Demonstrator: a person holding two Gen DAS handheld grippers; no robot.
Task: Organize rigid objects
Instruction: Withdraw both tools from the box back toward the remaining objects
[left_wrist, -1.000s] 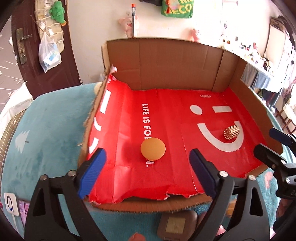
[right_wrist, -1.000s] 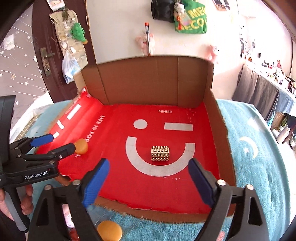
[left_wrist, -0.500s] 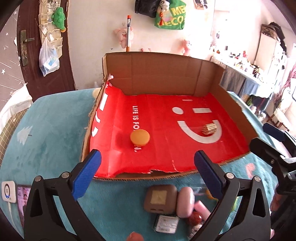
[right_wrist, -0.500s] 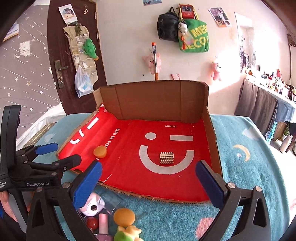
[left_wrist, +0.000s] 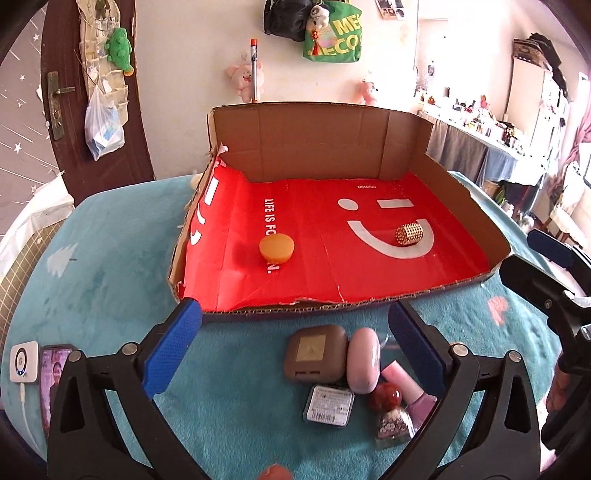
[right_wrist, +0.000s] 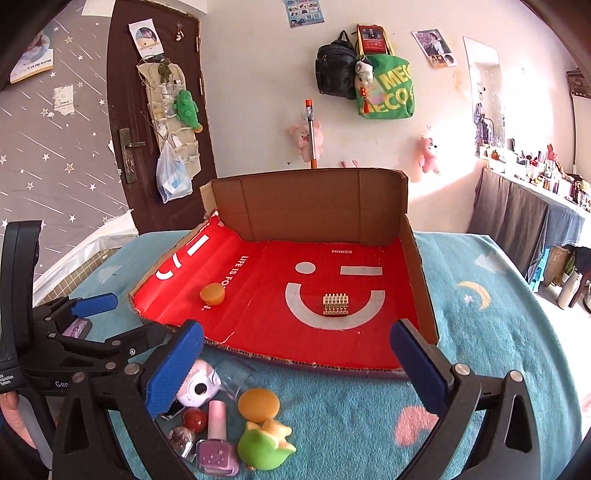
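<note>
Lying on the teal surface (left_wrist: 110, 280) below the cardboard tray (left_wrist: 465, 195): brown case (left_wrist: 317, 352) and pink case (left_wrist: 364, 360), sitting at 12 o'clock between the left tongs (left_wrist: 295, 345), gaping wide and empty. Hanging equally wide, right tongs (right_wrist: 295, 363), with orange disc (right_wrist: 258, 404) at 6 o'clock.

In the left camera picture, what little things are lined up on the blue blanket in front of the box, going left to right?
White charger → phone → brown case → pink oval case.
</note>
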